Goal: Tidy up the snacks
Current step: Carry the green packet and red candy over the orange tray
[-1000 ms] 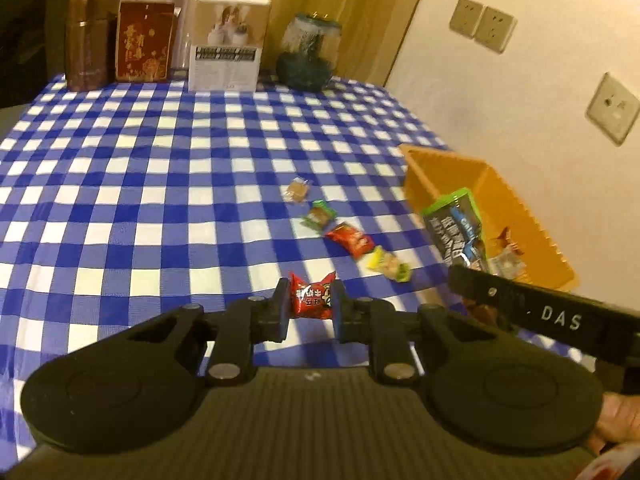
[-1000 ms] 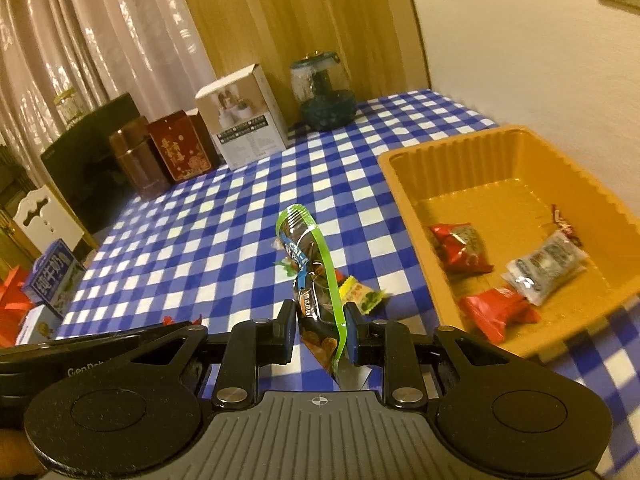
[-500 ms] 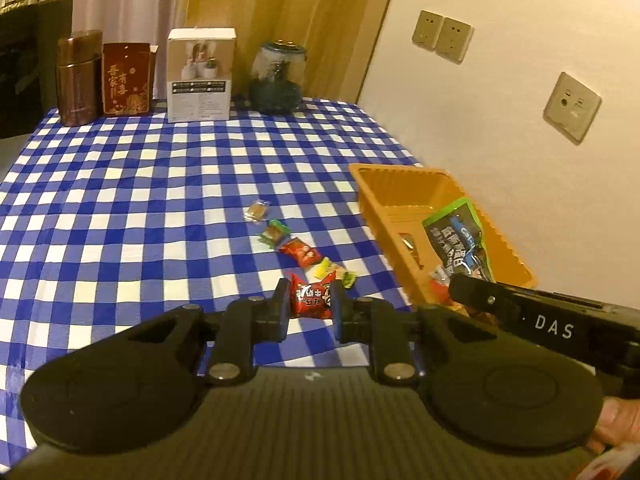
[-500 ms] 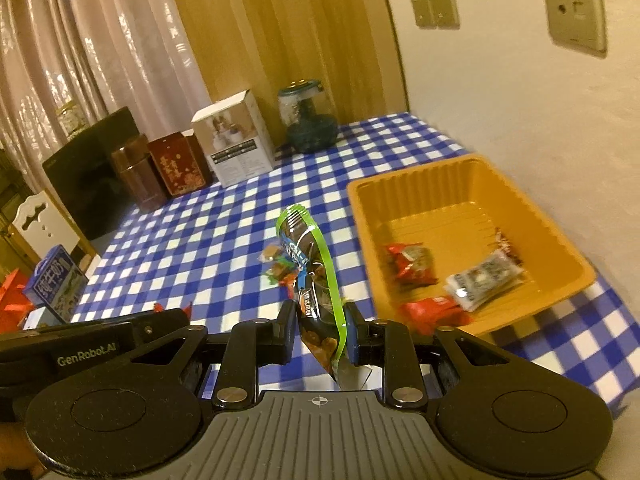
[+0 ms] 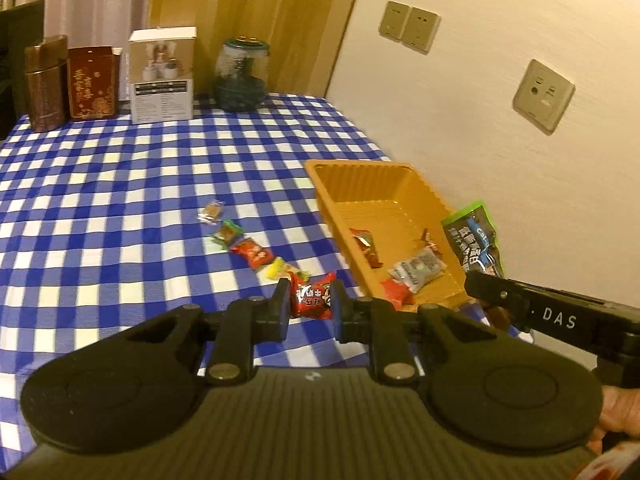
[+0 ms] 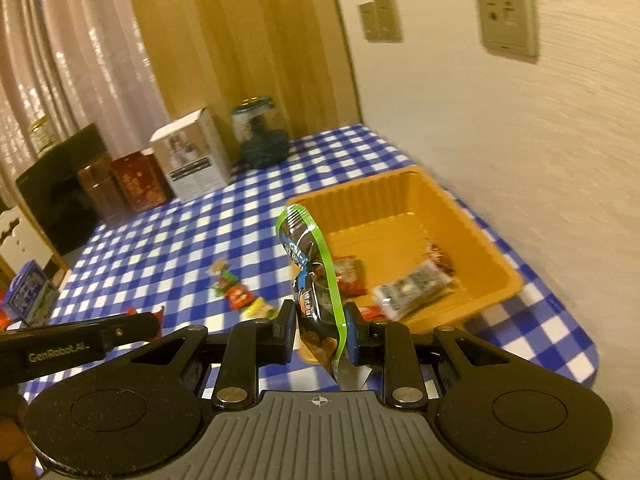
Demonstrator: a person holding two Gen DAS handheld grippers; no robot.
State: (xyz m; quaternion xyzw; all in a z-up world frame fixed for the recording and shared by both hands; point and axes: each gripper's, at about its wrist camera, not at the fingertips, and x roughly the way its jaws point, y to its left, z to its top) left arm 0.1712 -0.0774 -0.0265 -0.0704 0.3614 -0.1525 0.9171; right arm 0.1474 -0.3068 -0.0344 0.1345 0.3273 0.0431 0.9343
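Each gripper carries a snack aloft so it can drop into the orange tray (image 5: 362,184) at two o'clock: the left gripper (image 5: 310,305) pinches a red candy (image 5: 311,295), the right gripper (image 6: 320,326) pinches a green-edged packet (image 6: 310,264).

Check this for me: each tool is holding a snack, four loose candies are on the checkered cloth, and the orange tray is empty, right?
Not quite: the orange tray is not empty. The left wrist view shows several wrapped snacks lying in it. The rest holds: the left tool grips a red candy, the right tool a green-edged packet, and four loose candies lie on the cloth.
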